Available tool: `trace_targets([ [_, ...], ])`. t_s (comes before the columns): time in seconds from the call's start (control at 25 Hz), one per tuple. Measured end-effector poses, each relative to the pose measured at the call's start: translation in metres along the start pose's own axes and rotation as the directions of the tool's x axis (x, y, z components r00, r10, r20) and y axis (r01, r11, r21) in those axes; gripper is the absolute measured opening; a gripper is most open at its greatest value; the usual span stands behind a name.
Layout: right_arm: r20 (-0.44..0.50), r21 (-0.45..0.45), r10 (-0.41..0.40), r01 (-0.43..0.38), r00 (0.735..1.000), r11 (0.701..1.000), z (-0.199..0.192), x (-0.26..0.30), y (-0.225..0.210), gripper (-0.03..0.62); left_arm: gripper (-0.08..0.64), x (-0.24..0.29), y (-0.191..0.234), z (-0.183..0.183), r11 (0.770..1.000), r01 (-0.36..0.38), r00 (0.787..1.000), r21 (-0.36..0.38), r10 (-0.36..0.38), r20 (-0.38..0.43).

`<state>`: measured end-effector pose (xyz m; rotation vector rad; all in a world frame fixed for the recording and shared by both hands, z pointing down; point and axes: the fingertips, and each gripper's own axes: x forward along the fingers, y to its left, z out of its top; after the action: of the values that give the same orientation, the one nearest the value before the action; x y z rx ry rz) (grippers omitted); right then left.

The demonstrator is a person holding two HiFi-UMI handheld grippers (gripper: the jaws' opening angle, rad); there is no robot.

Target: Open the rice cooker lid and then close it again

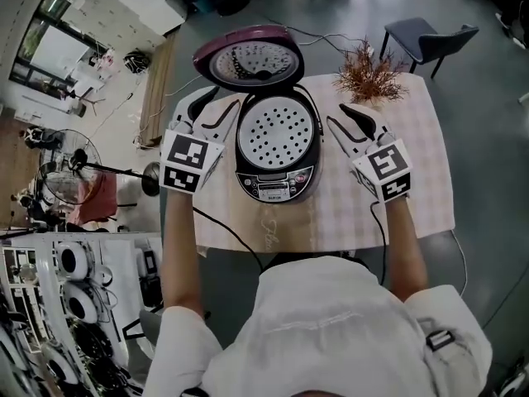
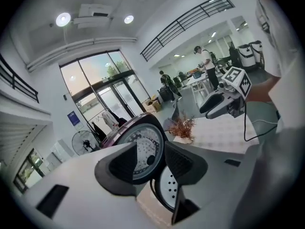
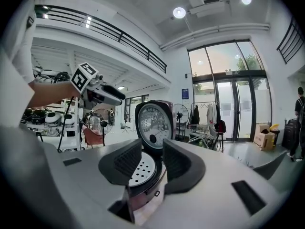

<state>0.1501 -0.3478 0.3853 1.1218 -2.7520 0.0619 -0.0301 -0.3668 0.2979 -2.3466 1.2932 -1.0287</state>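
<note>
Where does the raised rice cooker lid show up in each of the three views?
Head view: lid at top centre, standing open behind the pot.
Left gripper view: lid at centre, tilted.
Right gripper view: lid at centre, upright.
Shared landmark: the perforated white tray in the pot, just below the lid in every view.

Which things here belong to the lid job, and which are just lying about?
Job:
- rice cooker
- lid, standing open
- left gripper, open, empty
- right gripper, open, empty

Lying about:
- dried plant on the table
- chair
- fan on the floor
</note>
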Motion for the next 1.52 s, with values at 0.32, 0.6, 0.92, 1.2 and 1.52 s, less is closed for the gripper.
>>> trace_targets([
  [0.32, -0.014, 0.019, -0.041, 0.042, 0.999, 0.999, 0.009, 0.031, -0.011, 0.158, 0.230, 0.053, 0.067, 0.016, 0.984, -0.009, 1.000, 0.178, 0.007, 0.015],
  [0.6, -0.045, 0.045, -0.062, 0.065, 0.997, 0.997, -0.002, 0.051, -0.010, 0.160, 0.247, 0.093, 0.087, 0.012, 0.930, 0.108, 0.994, 0.350, -0.088, -0.071],
  [0.92, -0.077, 0.056, -0.091, 0.095, 0.993, 0.994, -0.012, 0.061, -0.014, 0.160, 0.246, 0.116, 0.087, 0.004, 0.902, 0.183, 0.983, 0.391, -0.161, -0.088],
  [1.2, -0.092, 0.059, -0.091, 0.097, 0.992, 0.994, -0.013, 0.059, -0.011, 0.160, 0.241, 0.112, 0.085, 0.006, 0.914, 0.165, 0.986, 0.372, -0.153, -0.061],
  [1.52, -0.091, 0.053, -0.079, 0.084, 0.993, 0.995, -0.013, 0.045, 0.002, 0.160, 0.241, 0.094, 0.068, 0.004, 0.927, 0.139, 0.990, 0.349, -0.140, -0.024],
])
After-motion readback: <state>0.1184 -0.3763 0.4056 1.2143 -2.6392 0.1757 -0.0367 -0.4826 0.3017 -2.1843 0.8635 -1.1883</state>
